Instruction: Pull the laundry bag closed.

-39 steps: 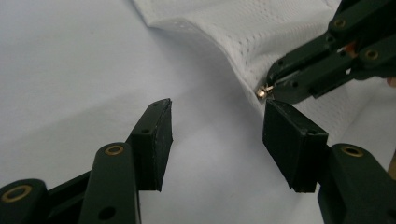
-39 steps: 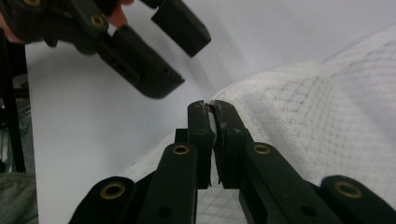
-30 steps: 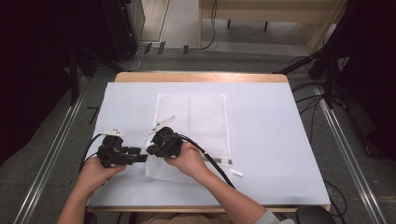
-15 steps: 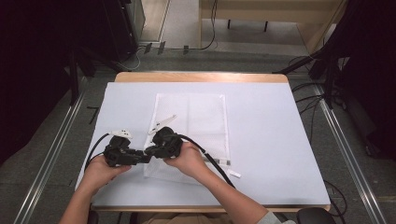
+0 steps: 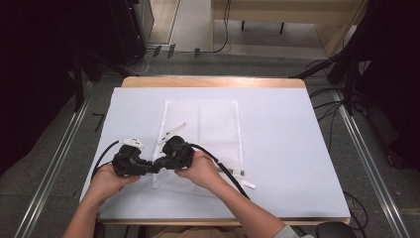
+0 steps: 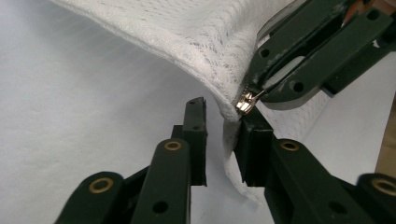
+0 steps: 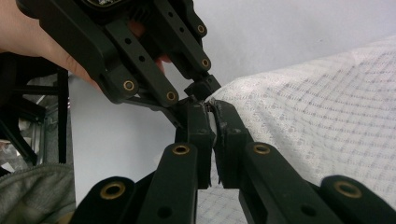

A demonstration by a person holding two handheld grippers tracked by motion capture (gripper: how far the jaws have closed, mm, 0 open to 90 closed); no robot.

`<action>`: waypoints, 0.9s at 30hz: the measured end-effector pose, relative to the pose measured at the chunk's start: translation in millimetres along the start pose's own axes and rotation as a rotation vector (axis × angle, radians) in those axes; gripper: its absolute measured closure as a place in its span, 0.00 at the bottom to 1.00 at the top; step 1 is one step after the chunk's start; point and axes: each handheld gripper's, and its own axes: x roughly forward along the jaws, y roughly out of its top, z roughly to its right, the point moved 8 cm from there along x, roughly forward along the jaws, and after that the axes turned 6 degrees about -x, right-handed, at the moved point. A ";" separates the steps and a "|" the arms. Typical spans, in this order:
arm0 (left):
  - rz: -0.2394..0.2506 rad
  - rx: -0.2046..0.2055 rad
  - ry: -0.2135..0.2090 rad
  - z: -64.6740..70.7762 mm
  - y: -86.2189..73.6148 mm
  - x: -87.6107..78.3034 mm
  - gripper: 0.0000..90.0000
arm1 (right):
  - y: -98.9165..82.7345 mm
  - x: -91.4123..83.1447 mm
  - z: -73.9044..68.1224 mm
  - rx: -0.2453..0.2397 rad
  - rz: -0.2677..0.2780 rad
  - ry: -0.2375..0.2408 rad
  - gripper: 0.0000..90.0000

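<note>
Left gripper view: zipper pull [image 6: 246, 101] above left gripper [image 6: 223, 140]

One white mesh bag [image 5: 208, 134] lies on one table [image 5: 297, 148], with one small metal zipper pull [image 6: 246, 101] at its corner. Two black grippers [image 5: 156, 161] meet there, one in each of the person's two hands [image 5: 200, 169].

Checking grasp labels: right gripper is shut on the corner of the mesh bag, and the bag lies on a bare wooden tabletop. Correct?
Not quite. The right gripper is shut on the mesh bag corner, but the bag lies on a white sheet covering the table; wood shows along the far edge only. The high view shows it.
</note>
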 end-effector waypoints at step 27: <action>-0.019 -0.040 -0.001 -0.8 2.6 -2.6 0.98 | -11.3 3.0 9.4 0.024 -0.002 -0.026 0.98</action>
